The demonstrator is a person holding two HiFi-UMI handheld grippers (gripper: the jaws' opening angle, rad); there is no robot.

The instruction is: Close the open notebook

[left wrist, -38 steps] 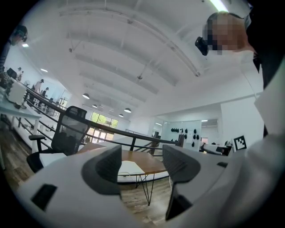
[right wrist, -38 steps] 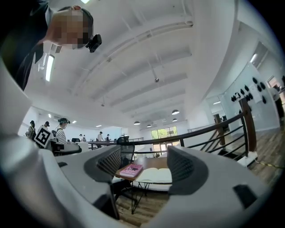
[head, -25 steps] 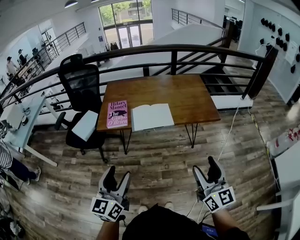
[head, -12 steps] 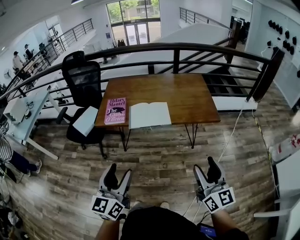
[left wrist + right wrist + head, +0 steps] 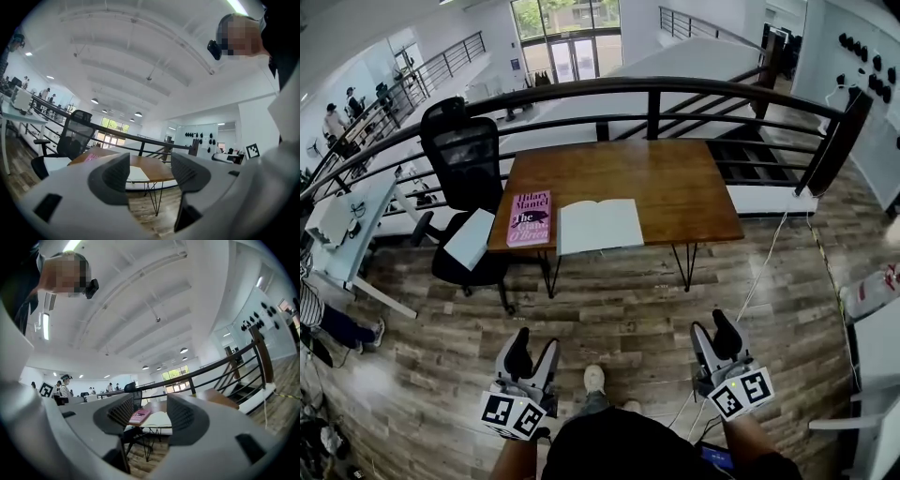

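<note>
Notebook (image 5: pixel 600 225) is lying open and flat on the counter (image 5: pixel 675 183), at the counter's near edge and toward its left half. Both pale pages are facing up, and the fold is running down the middle, away from the person (image 5: pixel 619 448). It is looking thin and blank, with the two halves about equal in width, so either half could probably be folded over the other. A pink book (image 5: pixel 531 217) is lying closed just beside it, at the counter's near left corner, and a chair (image 5: pixel 467 164) is standing off the counter's left end.

The person is standing well short of the counter, which is why both grippers are hanging low over the floor (image 5: pixel 619 309) and touching nothing. The left gripper (image 5: pixel 533 345) is holding its jaws apart and empty, pointing level toward the counter. The right gripper (image 5: pixel 712 330) is bringing its jaws closer together with nothing between them, likely just idling ahead of any reach.
</note>
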